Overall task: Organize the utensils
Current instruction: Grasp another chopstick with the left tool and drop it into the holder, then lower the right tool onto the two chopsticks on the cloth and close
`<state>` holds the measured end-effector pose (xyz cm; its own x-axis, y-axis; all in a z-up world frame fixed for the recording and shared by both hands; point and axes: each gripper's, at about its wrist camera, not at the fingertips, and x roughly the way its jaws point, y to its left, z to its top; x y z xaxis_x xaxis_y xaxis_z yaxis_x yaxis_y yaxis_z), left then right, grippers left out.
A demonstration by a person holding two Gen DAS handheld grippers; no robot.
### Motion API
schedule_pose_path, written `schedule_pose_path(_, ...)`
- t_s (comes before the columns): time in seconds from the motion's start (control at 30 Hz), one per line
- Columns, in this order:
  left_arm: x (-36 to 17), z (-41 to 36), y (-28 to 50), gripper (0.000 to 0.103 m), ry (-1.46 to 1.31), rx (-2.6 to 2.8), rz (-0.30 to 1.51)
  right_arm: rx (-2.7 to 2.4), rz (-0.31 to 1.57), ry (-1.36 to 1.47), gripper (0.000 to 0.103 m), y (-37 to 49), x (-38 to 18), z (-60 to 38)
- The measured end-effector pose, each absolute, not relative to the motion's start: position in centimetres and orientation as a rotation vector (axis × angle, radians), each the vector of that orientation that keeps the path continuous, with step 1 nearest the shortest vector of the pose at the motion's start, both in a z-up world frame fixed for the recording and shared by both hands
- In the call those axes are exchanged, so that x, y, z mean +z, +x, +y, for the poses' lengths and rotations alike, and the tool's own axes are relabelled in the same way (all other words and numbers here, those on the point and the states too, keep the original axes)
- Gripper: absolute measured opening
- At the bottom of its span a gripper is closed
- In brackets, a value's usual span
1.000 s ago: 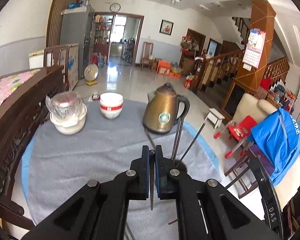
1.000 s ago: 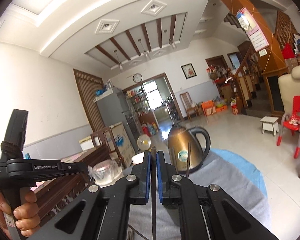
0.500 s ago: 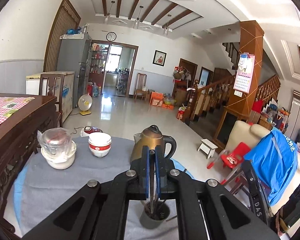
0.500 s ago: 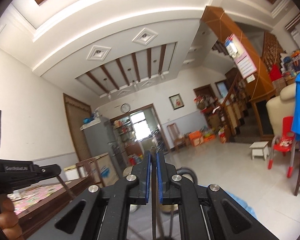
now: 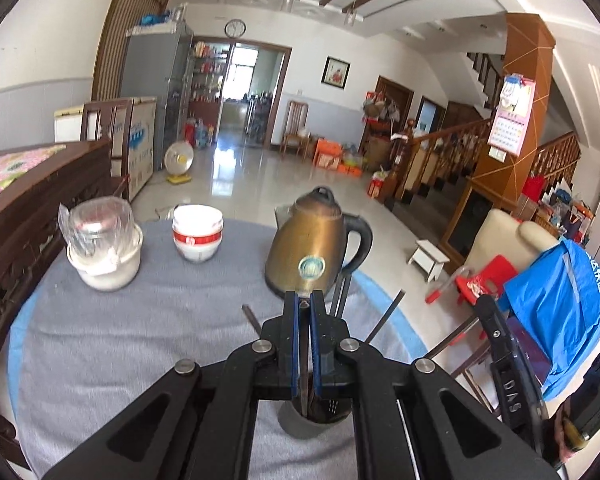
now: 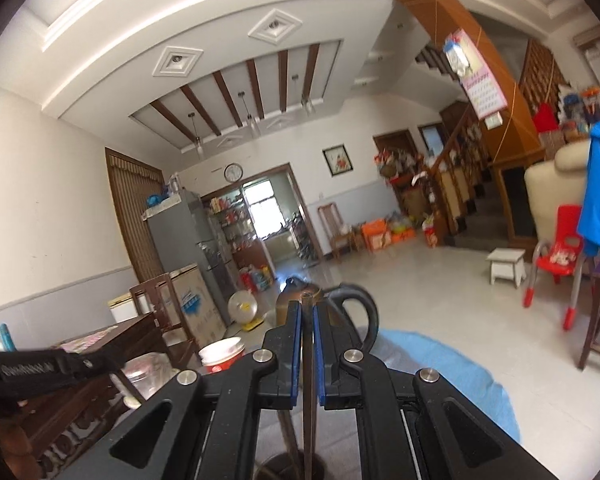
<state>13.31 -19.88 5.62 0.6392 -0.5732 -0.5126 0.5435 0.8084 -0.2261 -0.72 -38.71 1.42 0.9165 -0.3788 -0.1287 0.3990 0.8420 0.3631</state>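
Through the left wrist camera we see our left gripper (image 5: 304, 300) with its blue-lined pads pinched on a thin dark chopstick (image 5: 303, 364) that runs straight down into a round grey holder (image 5: 300, 424) at six o'clock on the matte grey tablecloth (image 5: 160, 320). More slim dark sticks (image 5: 342, 294) lean out of the holder toward one o'clock. Behind them stands a brushed bronze metal kettle (image 5: 312, 252) with a black loop handle; at eleven o'clock sit a glossy white bowl with a red band (image 5: 197, 236) and, further toward ten, a white pot under crinkled clear plastic (image 5: 104, 248). Compared with half a second ago the holder sits more squarely beneath the pads and the table fills more of the view. Through the right wrist camera our right gripper (image 6: 308, 308) is likewise clamped on a flat, slender stick (image 6: 309, 392), whose lower end reaches the dark round rim (image 6: 276, 465) at six o'clock. The kettle's handle (image 6: 364, 312) shows just past the pads, and the blue table edge (image 6: 440, 364) lies at four o'clock. Half a second ago this view held mostly ceiling; now the table and red-banded bowl have returned.
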Motion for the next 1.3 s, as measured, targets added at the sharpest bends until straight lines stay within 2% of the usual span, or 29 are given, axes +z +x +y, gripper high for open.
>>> schedule_pose_path(0.2,5.0,-19.4,11.8,0.008,-0.006,-0.650,0.612,-0.367,0.110,0.489,0.009,-2.2,0.7,-39.6)
schedule_pose_path(0.27,4.8,-18.8,11.2,0.024,0.016,-0.650,0.605,-0.347,0.119,0.520,0.009,-2.7,0.4,-39.7)
schedule_pose_path(0.3,4.8,-18.3,10.9,0.042,0.020,-0.652,0.605,-0.340,0.124,0.532,0.009,-2.9,0.3,-39.7)
schedule_pose_path(0.33,4.7,-17.6,10.5,0.050,0.017,-0.647,0.597,-0.333,0.130,0.546,0.009,-3.1,0.2,-39.9)
schedule_pose_path(0.4,4.6,-16.1,9.9,0.051,0.020,-0.626,0.576,-0.315,0.136,0.572,0.009,-4.0,-0.1,-39.9)
schedule_pose_path(0.5,3.8,-13.6,9.2,0.060,0.036,-0.586,0.578,-0.294,0.121,0.596,0.010,-5.6,-0.4,-39.6)
schedule_pose_path(0.57,2.9,-12.2,9.0,0.061,0.058,-0.546,0.587,-0.283,0.107,0.608,0.014,-6.6,-0.7,-39.4)
schedule_pose_path(0.63,1.7,-10.9,8.7,0.063,0.109,-0.493,0.601,-0.273,0.103,0.629,0.021,-7.4,-1.0,-39.0)
schedule_pose_path(0.67,0.8,-10.3,8.5,0.063,0.142,-0.459,0.613,-0.266,0.104,0.640,0.031,-7.9,-1.3,-38.8)
schedule_pose_path(0.7,0.3,-9.9,8.5,0.063,0.159,-0.440,0.621,-0.261,0.107,0.651,0.048,-8.2,-1.5,-38.6)
schedule_pose_path(0.73,-0.6,-9.3,8.4,0.063,0.179,-0.416,0.637,-0.260,0.109,0.656,0.060,-8.5,-1.7,-38.4)
schedule_pose_path(0.77,-1.5,-8.5,8.4,0.063,0.191,-0.393,0.658,-0.258,0.106,0.658,0.064,-8.8,-2.0,-38.1)
schedule_pose_path(0.97,-6.4,-5.5,8.5,0.063,0.219,-0.311,0.774,-0.238,0.156,0.600,0.060,-9.4,-3.4,-35.5)
schedule_pose_path(1.13,-9.1,-4.0,9.1,0.063,0.219,-0.273,0.856,-0.189,0.261,0.577,0.041,-7.4,-4.8,-33.5)
schedule_pose_path(1.3,-10.1,-3.3,10.0,0.063,0.207,-0.270,0.877,-0.074,0.477,0.527,0.035,-3.2,-7.2,-30.5)
